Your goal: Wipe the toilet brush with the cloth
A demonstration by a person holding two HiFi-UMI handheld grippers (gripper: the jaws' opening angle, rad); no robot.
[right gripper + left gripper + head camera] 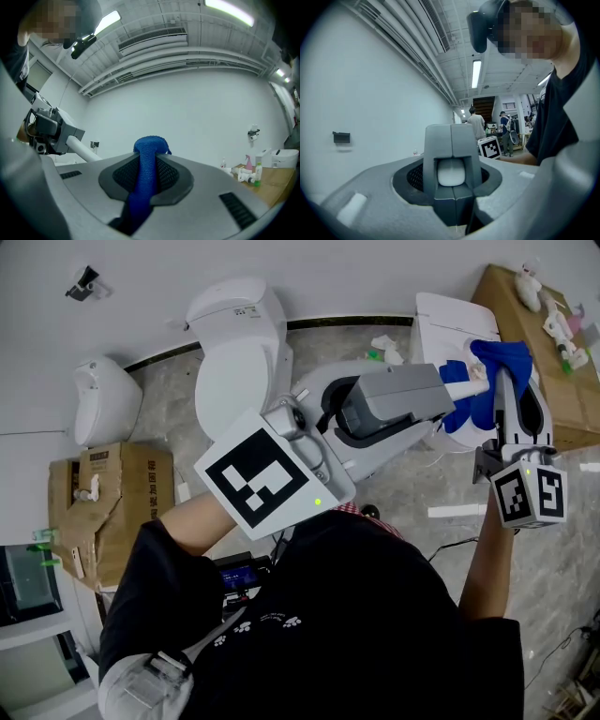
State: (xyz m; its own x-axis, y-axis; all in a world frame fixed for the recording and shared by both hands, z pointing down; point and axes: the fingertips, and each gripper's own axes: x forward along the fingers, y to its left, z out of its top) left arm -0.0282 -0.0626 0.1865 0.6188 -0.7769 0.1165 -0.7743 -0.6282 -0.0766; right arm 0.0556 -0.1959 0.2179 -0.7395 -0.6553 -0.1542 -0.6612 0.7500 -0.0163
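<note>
Your left gripper has its fingers clamped on the brush by its white handle, held nearly level in the air between your hands. Your right gripper has its fingers pinched tight on the blue cloth, which bunches around the handle's far end. The handle looks stiff, light and slick, so grip it firmly. The cloth is limp, so wrap it round the shaft.
</note>
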